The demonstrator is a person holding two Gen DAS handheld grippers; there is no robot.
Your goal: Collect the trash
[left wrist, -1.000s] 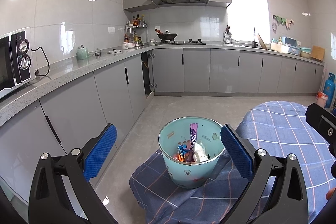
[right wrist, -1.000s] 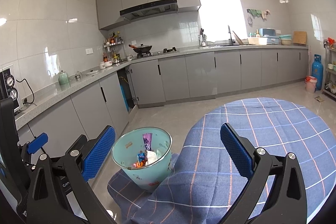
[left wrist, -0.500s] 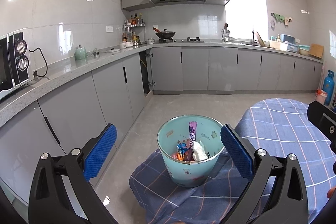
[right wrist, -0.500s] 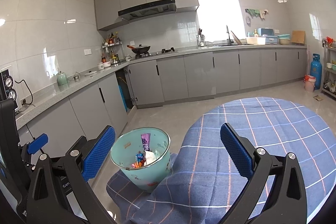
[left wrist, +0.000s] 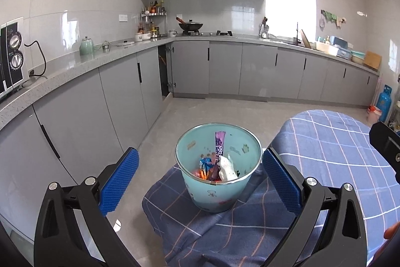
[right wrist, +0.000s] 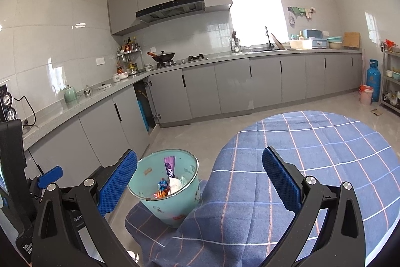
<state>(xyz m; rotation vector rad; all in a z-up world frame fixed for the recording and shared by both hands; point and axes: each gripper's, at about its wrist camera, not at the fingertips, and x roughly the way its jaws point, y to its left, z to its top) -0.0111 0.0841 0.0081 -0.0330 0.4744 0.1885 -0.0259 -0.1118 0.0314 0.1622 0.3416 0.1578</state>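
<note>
The left gripper (left wrist: pixel 200 174) hangs with its blue ribbed pads spread wide, nothing between them. Framed between them stands the round teal bin (left wrist: pixel 217 188), metal-rimmed, on a drooping fold of the blue checked tablecloth (right wrist: pixel 312 154). Inside lie a purple wrapper (left wrist: pixel 219 147) propped upright, crumpled white paper (left wrist: pixel 227 168) and orange and blue wrappers. The right gripper (right wrist: pixel 200 175) is likewise spread wide and empty above the cloth.
</note>
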